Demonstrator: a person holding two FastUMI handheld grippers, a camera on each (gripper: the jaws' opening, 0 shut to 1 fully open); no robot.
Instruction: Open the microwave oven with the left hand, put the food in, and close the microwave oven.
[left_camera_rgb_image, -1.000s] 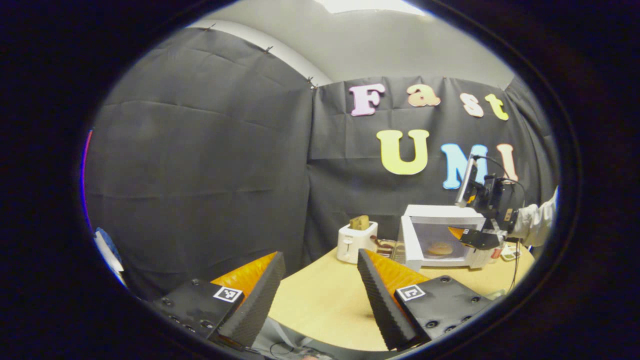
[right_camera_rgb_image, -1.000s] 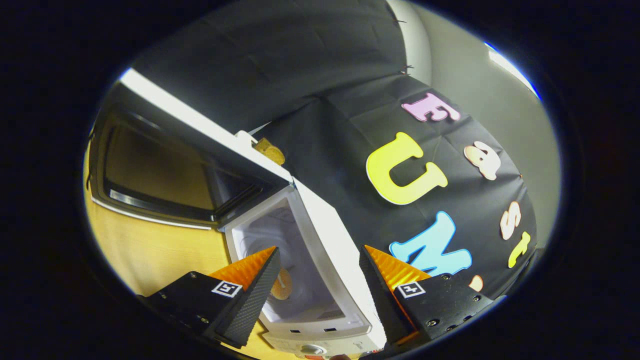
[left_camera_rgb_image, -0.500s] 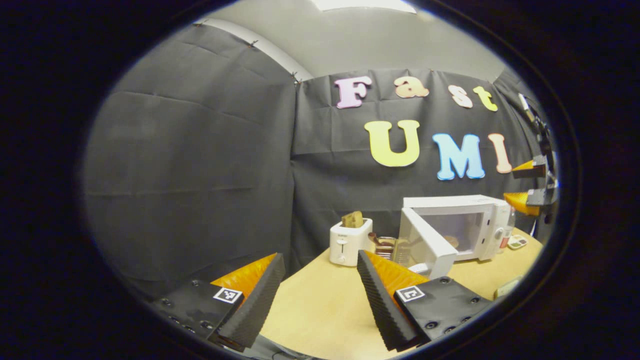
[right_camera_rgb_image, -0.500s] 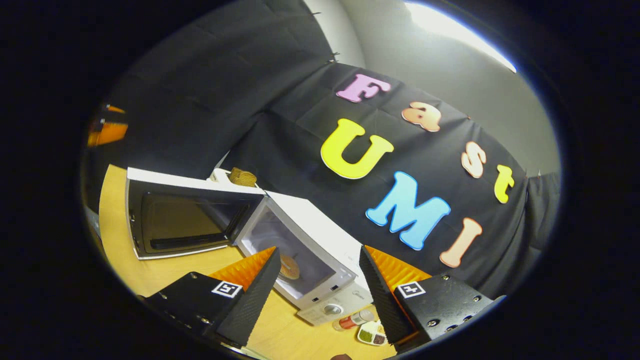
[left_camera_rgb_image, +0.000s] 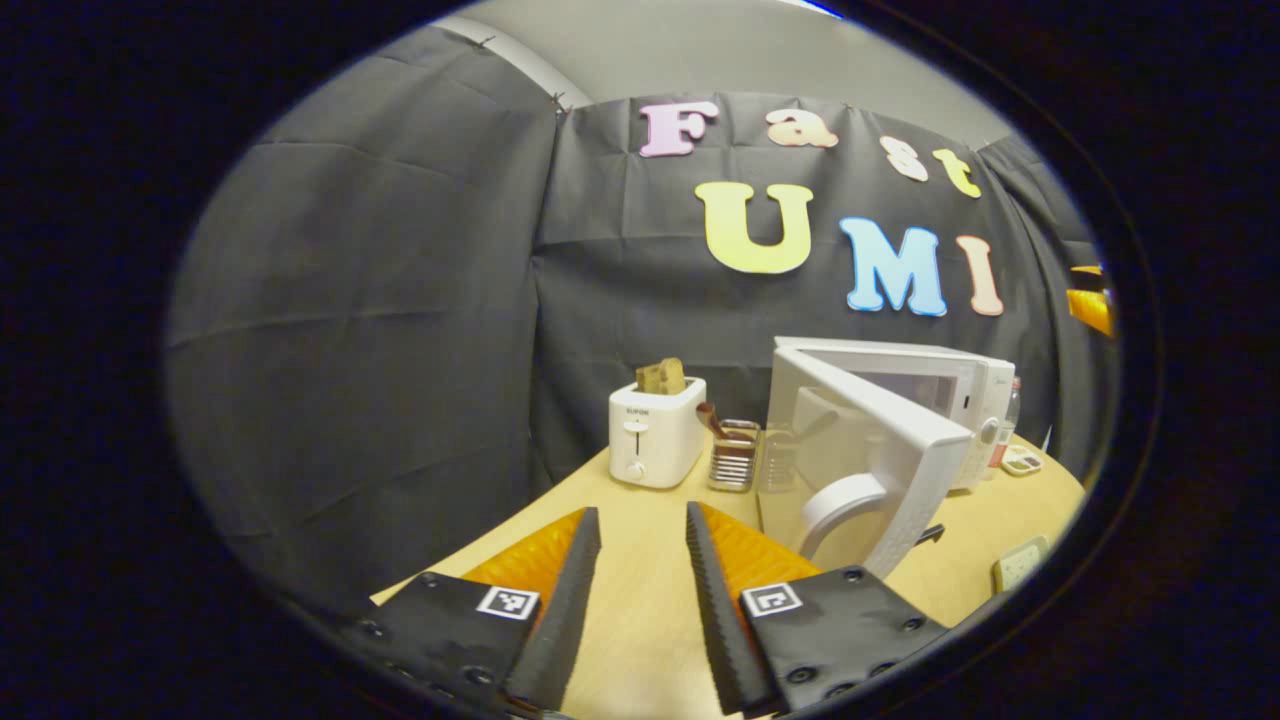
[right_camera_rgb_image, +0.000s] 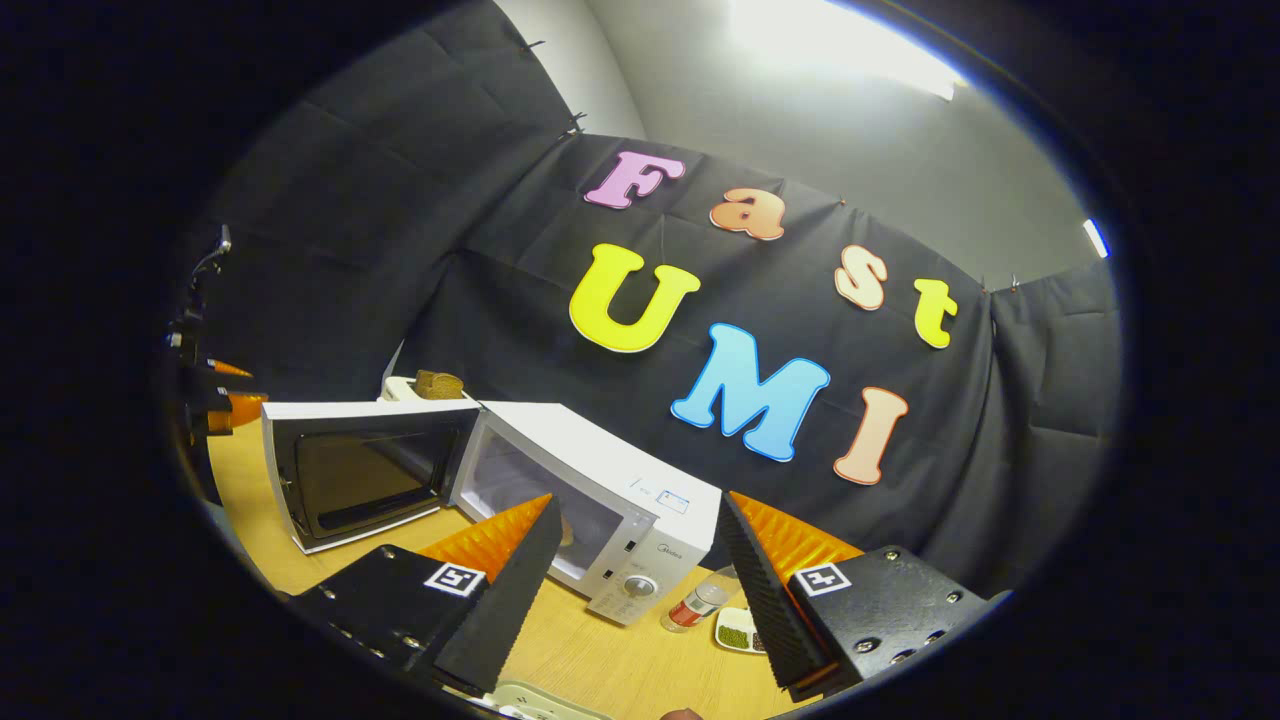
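Microwave (left_camera_rgb_image: 900, 400) ahead-right of left gripper (left_camera_rgb_image: 640, 590), door (left_camera_rgb_image: 880, 440) ajar, both grippers released and empty, right gripper (right_camera_rgb_image: 640, 580) near its front.

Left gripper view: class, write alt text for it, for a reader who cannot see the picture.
A white microwave oven stands on a wooden table with its door swung open. Left of it are a utensil rack and a white toaster holding bread. The left gripper is open and empty in the foreground.

1. The left gripper view looked low across the surface (left_camera_rgb_image: 640, 560), with the microwave (left_camera_rgb_image: 900, 400) at two o'clock, some way off.
2. The right gripper view faced the microwave (right_camera_rgb_image: 600, 480) from above, tilted, nearer.
3. Both views shared its open door (left_camera_rgb_image: 870, 440) (right_camera_rgb_image: 360, 470).
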